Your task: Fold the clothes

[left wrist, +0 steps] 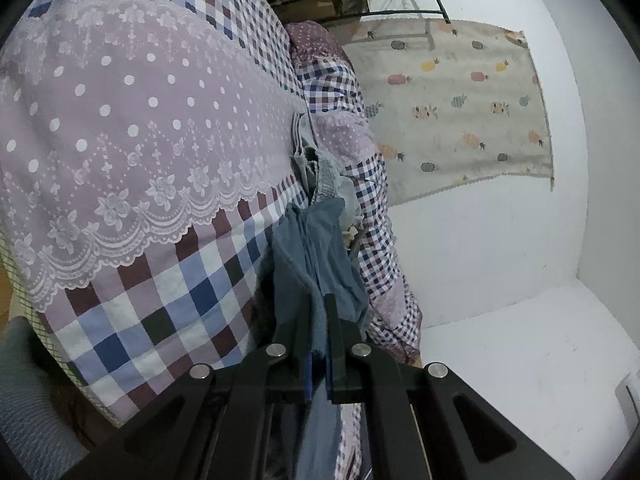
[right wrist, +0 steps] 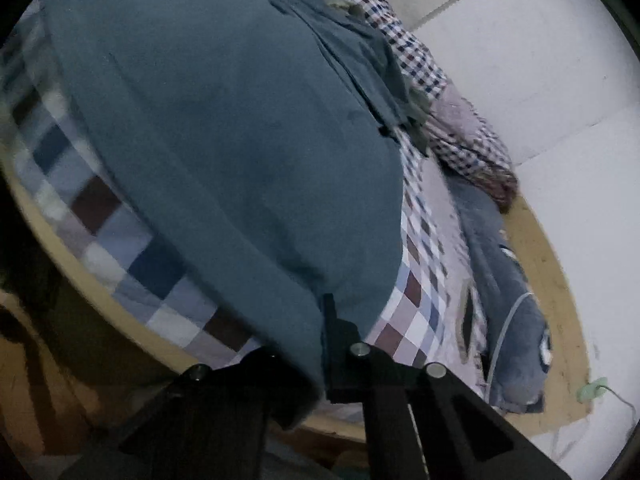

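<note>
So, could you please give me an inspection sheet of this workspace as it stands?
Surface: bed under a checked bedspread with a lilac lace band.
Job's things: teal garment spread over the bedspread, gripped at two edges.
Clutter: bunched checked bedding; grey-blue plush toy by the bed's edge.
Grippers: left gripper shut on the garment; right gripper shut on it, one finger hidden by cloth.
Cables: pale green cable by the wall.
Surroundings: white wall, pineapple-print cloth hung on it.

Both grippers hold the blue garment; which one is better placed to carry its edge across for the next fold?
Probably the right gripper: the garment spreads broadly before it over the bed. The left gripper pinches only a bunched strip.
</note>
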A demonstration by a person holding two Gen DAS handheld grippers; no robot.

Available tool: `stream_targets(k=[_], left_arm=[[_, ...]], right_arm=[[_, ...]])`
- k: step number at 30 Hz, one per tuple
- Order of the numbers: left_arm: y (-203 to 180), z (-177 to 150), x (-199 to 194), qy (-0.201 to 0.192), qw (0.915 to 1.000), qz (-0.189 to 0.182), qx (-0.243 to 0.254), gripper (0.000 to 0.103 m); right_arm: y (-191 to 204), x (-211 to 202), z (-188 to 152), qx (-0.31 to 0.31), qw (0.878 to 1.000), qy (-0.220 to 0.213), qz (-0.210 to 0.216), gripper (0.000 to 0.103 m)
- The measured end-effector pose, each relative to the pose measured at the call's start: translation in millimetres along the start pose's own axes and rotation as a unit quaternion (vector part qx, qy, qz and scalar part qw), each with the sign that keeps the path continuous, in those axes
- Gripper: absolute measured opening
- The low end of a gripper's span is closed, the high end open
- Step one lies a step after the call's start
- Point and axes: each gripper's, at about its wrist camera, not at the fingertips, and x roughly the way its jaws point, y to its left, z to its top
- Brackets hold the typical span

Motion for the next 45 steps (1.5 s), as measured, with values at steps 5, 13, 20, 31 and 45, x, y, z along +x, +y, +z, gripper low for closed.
stream_targets(k=[5,13,20,31,45], left_arm=[[-22.3,-7.9,-7.9,0.020,0.9989,0.012,0.040,0.002],[-101.8,-35.0,-46.7,0.059,0.9882,-0.029,0.138,0.002],[-151.0,-49.4,-102.1,0.074,0.9753,-0.069,0.196,0.002],[-170.6,-76.4,-149.3,0.096,0.9661,-0.073,0.229,0.002],[-139.4,-69.2,-161.0,0.109,0.9712,-0.010,0.212,0.002]], right_arm=[[-48.4,-32.3,-11.3,-0.005,0.999,-0.037,0.002,0.000],[-150.9,-104.0,-10.2,0.014,0.994,-0.107,-0.032,0.000],[-183.8,-156.0,-26.9,-0.020,0.993,-0.112,-0.012,0.000],[-168.7,-202.9,-61.3,-0.060,0.988,-0.090,0.111,0.001],[-166.1,-241.8,-69.0,-0.097,0.958,-0.104,0.251,0.002]])
